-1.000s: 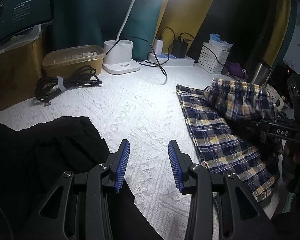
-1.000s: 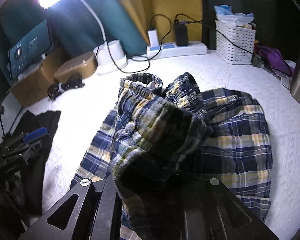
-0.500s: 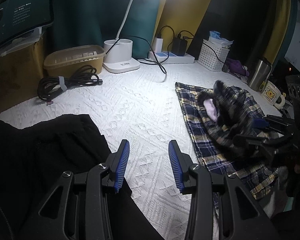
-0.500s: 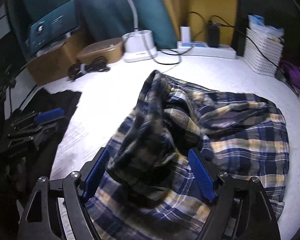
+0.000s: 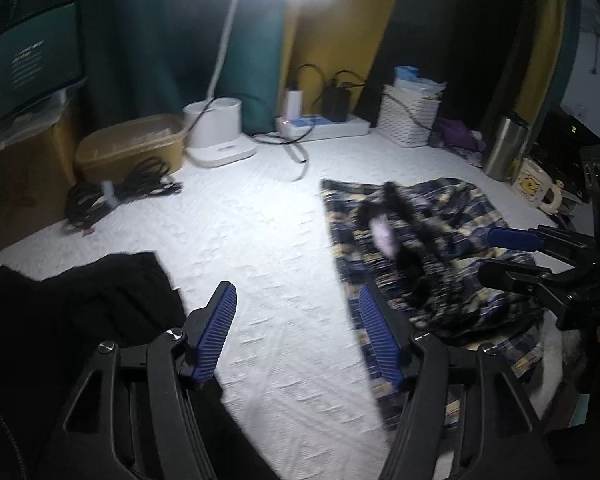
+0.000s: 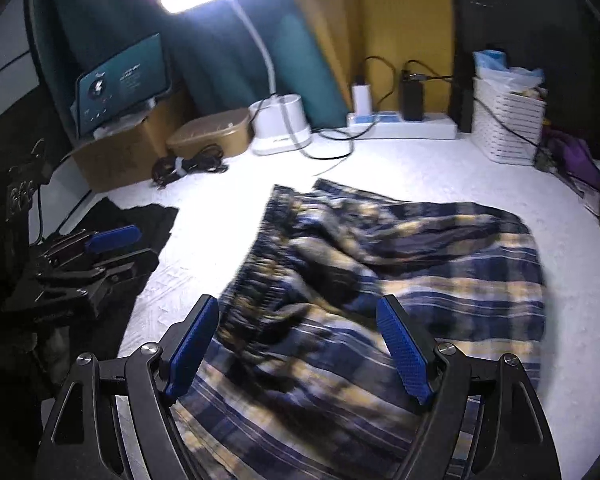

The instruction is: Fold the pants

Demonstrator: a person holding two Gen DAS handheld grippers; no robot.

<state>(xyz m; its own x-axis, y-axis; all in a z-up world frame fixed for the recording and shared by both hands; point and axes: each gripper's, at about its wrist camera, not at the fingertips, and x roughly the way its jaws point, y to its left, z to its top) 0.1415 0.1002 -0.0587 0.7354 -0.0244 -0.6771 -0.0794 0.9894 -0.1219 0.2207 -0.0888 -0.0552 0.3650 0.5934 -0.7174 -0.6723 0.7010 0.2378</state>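
Observation:
Blue, yellow and white plaid pants [image 6: 400, 264] lie crumpled on the white textured cover, with a bunched fold on top; they also show in the left wrist view [image 5: 432, 240]. My right gripper [image 6: 300, 344] is open and empty just above their near part; it also shows at the right of the left wrist view [image 5: 512, 252]. My left gripper [image 5: 296, 328] is open and empty over bare cover, left of the pants; it also shows in the right wrist view [image 6: 108, 248]. A black garment [image 5: 76, 320] lies under it at the left.
At the back stand a lamp base [image 5: 216, 136], a tan box [image 5: 132, 148], a coiled black cable [image 5: 120, 192], a power strip [image 5: 324, 124] and a white basket [image 5: 408, 120]. A steel tumbler [image 5: 504, 144] and a mug [image 5: 536, 188] stand at the right.
My right gripper has opened and let go of the plaid pants, which dropped in a heap onto the cover. My left gripper has opened wider and stayed roughly in place.

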